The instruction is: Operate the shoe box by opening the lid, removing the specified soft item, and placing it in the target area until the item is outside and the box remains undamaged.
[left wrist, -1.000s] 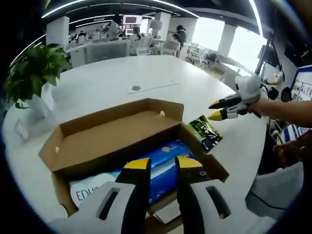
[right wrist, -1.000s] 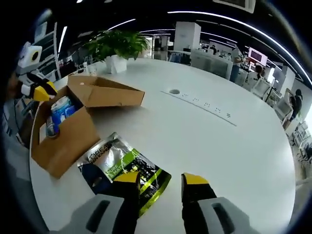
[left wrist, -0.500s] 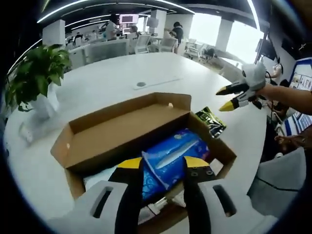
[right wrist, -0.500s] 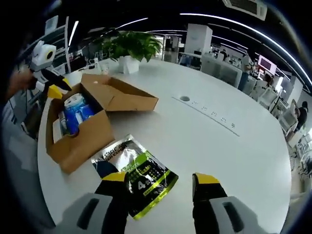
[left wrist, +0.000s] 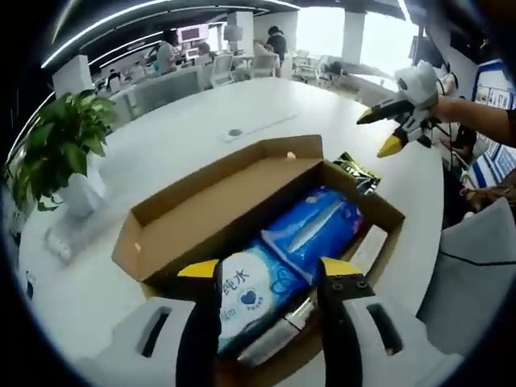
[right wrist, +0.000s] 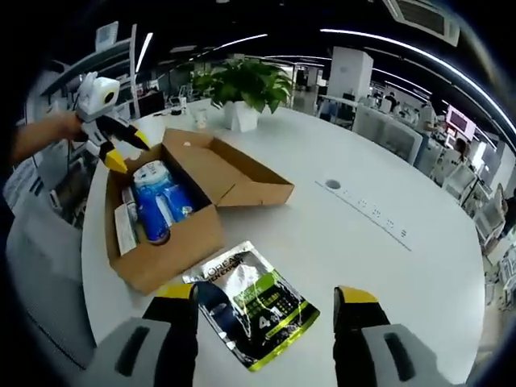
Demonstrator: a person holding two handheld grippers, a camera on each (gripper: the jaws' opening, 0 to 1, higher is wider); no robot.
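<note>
We see the brown cardboard shoe box (right wrist: 165,234) open on the round white table (right wrist: 403,266), lid folded back, blue-and-white soft wipe packs (left wrist: 282,266) inside. The left gripper (left wrist: 270,278) hovers above the packs, jaws spread and empty. Our right gripper (right wrist: 266,297) hangs wide apart over the green-and-black foil pouch (right wrist: 250,302) lying beside the box.

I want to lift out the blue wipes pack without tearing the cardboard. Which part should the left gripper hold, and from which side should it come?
Probably from above, through the open top of the shoe box. The blue wipes pack lies flat between the walls, so its sides look hard to reach. The left gripper, open, could pinch the soft raised film across the pack's width.
</note>
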